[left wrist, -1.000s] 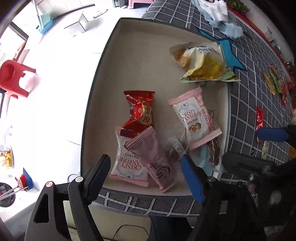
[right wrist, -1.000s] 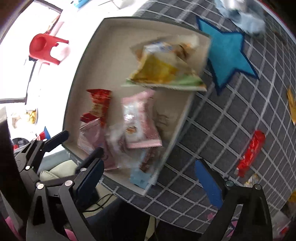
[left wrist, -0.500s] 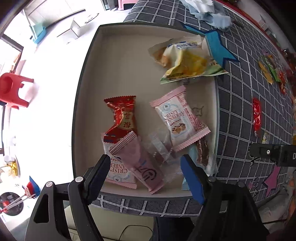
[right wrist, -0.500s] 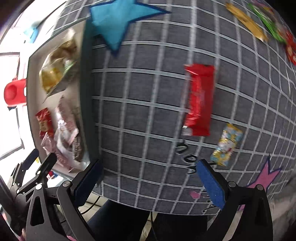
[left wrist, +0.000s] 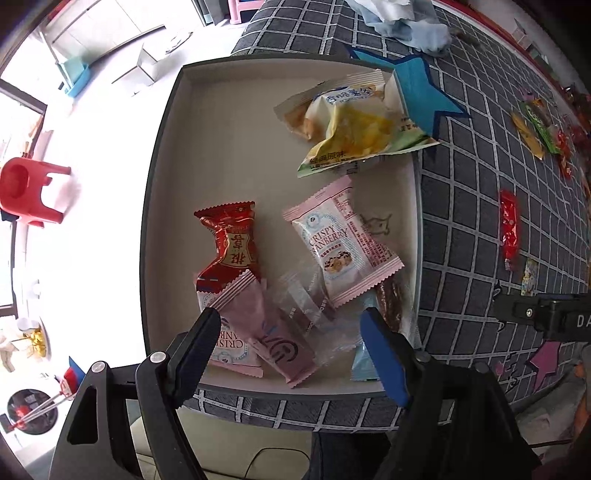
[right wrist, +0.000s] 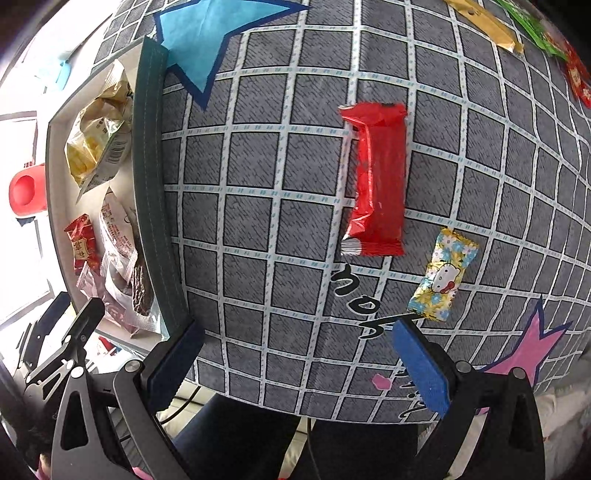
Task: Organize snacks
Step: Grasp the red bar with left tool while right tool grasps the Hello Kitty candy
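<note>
My left tongs hang spread wide and empty over the near end of the shallow grey-rimmed tray, which sits on the worktop's grey checked cloth. Inside the tray, a red twist-ended sweet stands lengthwise, its long axis running from the near edge toward the far one; just beside it a pink "Crispy Cranberry" packet lies on a slant, its far end leaning left. A plain pink packet angles across a second cranberry packet at the near rim, touching a clear wrapper, while a yellow-and-green crisp bag sprawls crumpled at the far right corner, resting against the tray's wall next to a blue star printed on the cloth. My right tongs are likewise spread with nothing between them — poised over the cloth outside the tray. Ahead of them lies a long red bar, its long axis pointing straight away from me, and just beside its near end a small yellow cartoon-cat candy tilts slightly rightward at its far end. Further out, a yellow stick packet and a green one lie diagonally — well apart from the red bar.
</note>
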